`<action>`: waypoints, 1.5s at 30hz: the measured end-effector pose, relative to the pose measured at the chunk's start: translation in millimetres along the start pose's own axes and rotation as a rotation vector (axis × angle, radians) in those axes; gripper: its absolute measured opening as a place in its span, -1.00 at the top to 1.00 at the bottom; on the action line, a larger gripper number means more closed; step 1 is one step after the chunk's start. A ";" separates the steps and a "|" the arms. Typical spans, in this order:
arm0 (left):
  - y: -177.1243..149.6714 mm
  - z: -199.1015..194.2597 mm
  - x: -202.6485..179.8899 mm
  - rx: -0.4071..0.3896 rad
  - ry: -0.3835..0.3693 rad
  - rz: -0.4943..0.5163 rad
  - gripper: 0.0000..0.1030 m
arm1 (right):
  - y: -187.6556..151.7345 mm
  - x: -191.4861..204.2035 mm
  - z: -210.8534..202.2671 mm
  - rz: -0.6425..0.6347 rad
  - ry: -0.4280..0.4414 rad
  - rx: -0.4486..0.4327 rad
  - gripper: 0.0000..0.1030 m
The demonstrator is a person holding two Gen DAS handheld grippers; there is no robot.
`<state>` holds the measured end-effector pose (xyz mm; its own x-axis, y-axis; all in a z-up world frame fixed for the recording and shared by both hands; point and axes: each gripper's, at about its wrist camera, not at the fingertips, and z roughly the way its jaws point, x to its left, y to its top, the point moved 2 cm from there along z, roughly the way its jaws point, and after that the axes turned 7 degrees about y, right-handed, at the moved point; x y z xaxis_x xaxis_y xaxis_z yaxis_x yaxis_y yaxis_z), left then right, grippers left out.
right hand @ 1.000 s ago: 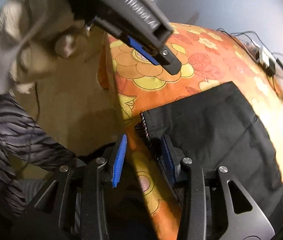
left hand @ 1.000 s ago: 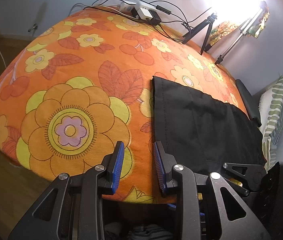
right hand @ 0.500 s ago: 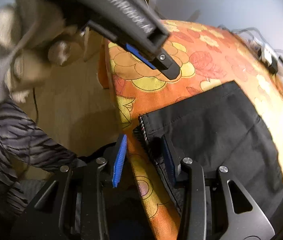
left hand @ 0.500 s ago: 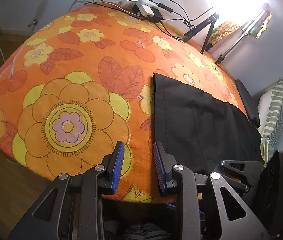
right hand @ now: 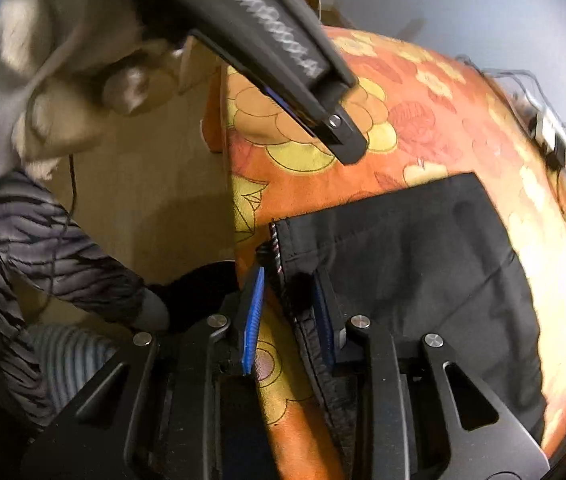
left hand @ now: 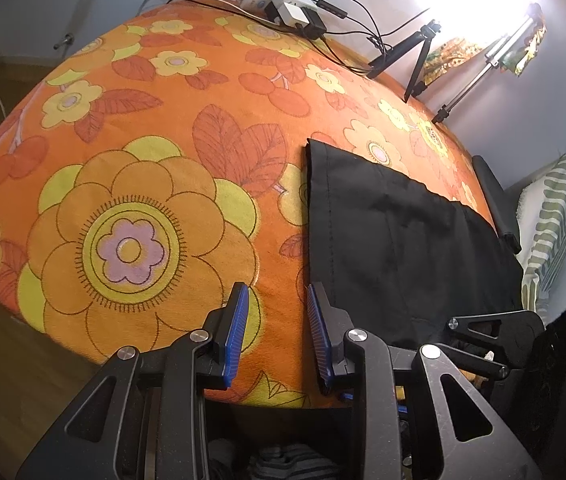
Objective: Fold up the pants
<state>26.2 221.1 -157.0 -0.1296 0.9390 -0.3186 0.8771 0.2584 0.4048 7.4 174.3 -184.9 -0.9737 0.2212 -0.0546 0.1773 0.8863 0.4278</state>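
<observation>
Black pants (left hand: pixel 395 240) lie flat on the right part of a table under an orange flowered cloth (left hand: pixel 143 140). My left gripper (left hand: pixel 275 292) hovers over the table's near edge, just left of the pants' hem, open with nothing between its blue pads. In the right wrist view the pants (right hand: pixel 423 280) reach the table's edge. My right gripper (right hand: pixel 287 280) straddles their corner with the striped inner band (right hand: pixel 275 248). Its jaws are closing, with the pants' edge and some cloth between them and a gap still visible. The left gripper (right hand: pixel 343 136) shows above.
A power strip with cables (left hand: pixel 291 12) lies at the far edge, with two tripods (left hand: pixel 415 64) beside it. A striped cushion (left hand: pixel 551 232) and a black armrest (left hand: pixel 495 200) stand to the right. A person's gloved hand (right hand: pixel 43 80) and striped sleeve (right hand: pixel 43 240) are over the wooden floor.
The right gripper's jaws have narrowed around the pants' corner, and it has shifted slightly along the edge. The left gripper has stayed put with the same gap.
</observation>
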 end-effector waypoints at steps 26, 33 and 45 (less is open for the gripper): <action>-3.6 21.6 -10.5 0.147 -0.206 -0.174 0.07 | -27.6 -25.0 -36.8 0.222 -0.058 -0.209 0.94; -3.9 25.0 -11.7 0.155 -0.240 -0.212 0.01 | -29.3 -26.5 -35.3 0.241 -0.015 -0.219 0.93; -1.8 22.5 -9.5 0.161 -0.296 -0.240 0.01 | -12.6 10.8 -5.5 0.106 -0.085 -0.157 0.36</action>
<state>36.3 206.7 -174.0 -0.2210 0.7447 -0.6297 0.9026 0.4007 0.1571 -6.2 163.3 -185.9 -0.9340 0.3492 -0.0751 0.2472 0.7837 0.5699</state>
